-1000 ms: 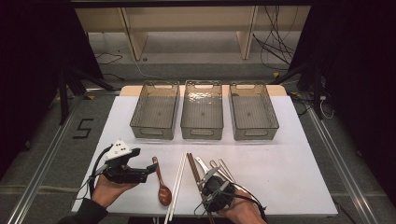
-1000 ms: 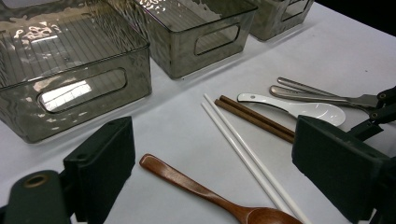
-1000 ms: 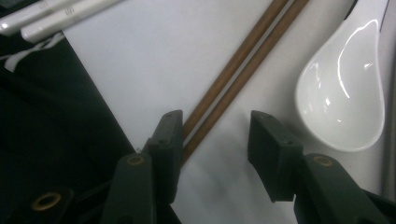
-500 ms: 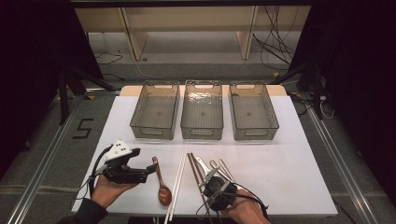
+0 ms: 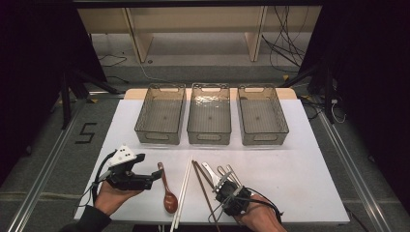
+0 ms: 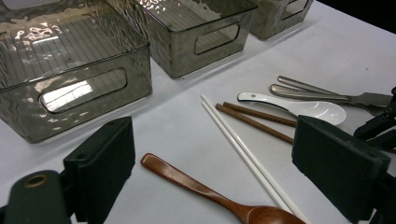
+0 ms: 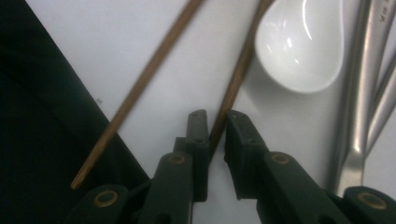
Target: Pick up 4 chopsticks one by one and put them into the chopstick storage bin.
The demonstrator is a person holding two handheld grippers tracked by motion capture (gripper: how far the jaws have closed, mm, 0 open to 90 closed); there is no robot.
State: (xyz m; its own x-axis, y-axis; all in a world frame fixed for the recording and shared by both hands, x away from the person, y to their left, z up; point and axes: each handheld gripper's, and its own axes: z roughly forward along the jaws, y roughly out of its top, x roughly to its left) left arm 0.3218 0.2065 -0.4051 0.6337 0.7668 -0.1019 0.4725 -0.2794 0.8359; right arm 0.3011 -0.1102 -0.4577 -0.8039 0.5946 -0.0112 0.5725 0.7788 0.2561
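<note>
Little has changed over the last second. The left tongs (image 6: 215, 140) have stayed where they were, jaws spread wide and holding nothing. The right tongs (image 7: 215, 116) have edged only slightly across the white table (image 5: 300, 183) and now sit with their jaws drawn in on one thin brown wooden chopstick (image 7: 238, 74). The gap between the jaws looks no wider than the stick, so I judge it gripped but not yet raised from the table. With three clear grey plastic bins (image 5: 209, 88) standing empty beyond, this looks like the first pick of a sorting job, barely begun.

Take the glossy white ceramic soup spoon (image 7: 299, 46) as the landmark. The gripped chopstick runs just beside the spoon's bowl, touching or nearly so, and its lower end passes between the right tongs' jaws. Its twin brown chopstick (image 7: 140, 88) lies farther from the spoon, splayed off at an angle. The steel cutlery handles (image 7: 369, 93) lie on the spoon's other side. The pair of white chopsticks (image 6: 243, 149) and the reddish wooden spoon (image 6: 210, 191) lie beyond the brown pair from the white spoon, in front of the left tongs.
</note>
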